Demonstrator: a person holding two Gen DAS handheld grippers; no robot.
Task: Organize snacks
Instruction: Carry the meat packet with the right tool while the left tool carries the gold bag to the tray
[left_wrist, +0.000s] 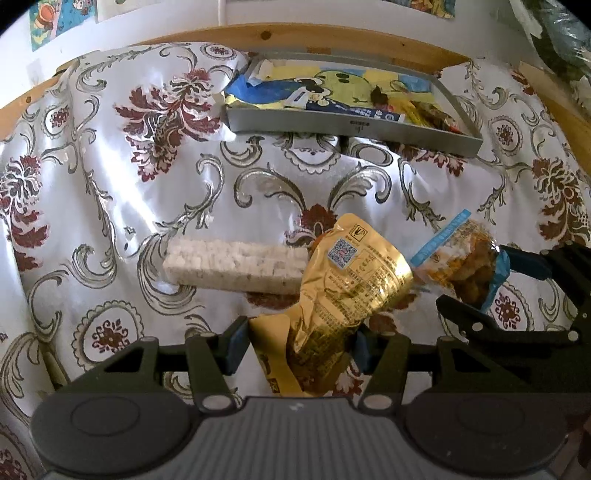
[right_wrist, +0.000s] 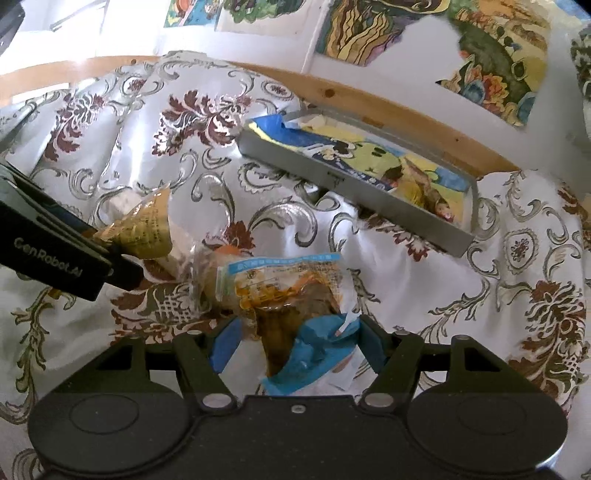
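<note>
A crinkled gold snack pouch (left_wrist: 347, 288) stands between the blue pads of my left gripper (left_wrist: 299, 345), which is shut on its lower part. Behind it a white puffed-rice bar (left_wrist: 236, 266) lies on the cloth. My right gripper (right_wrist: 295, 343) is shut on a clear, blue-edged packet of brown snacks (right_wrist: 280, 291). That packet (left_wrist: 461, 258) shows at the right of the left wrist view, held by the right gripper (left_wrist: 480, 280). The gold pouch (right_wrist: 144, 229) and left gripper (right_wrist: 110, 254) appear at the left of the right wrist view. A grey tray (left_wrist: 351, 129) (right_wrist: 351, 184) with snack bags sits farther back.
A shiny white tablecloth with red and grey floral pattern (left_wrist: 110, 166) covers the table and is wrinkled. A wooden rim (left_wrist: 332, 37) runs behind the tray, and a wall with colourful pictures (right_wrist: 480, 55) rises beyond it.
</note>
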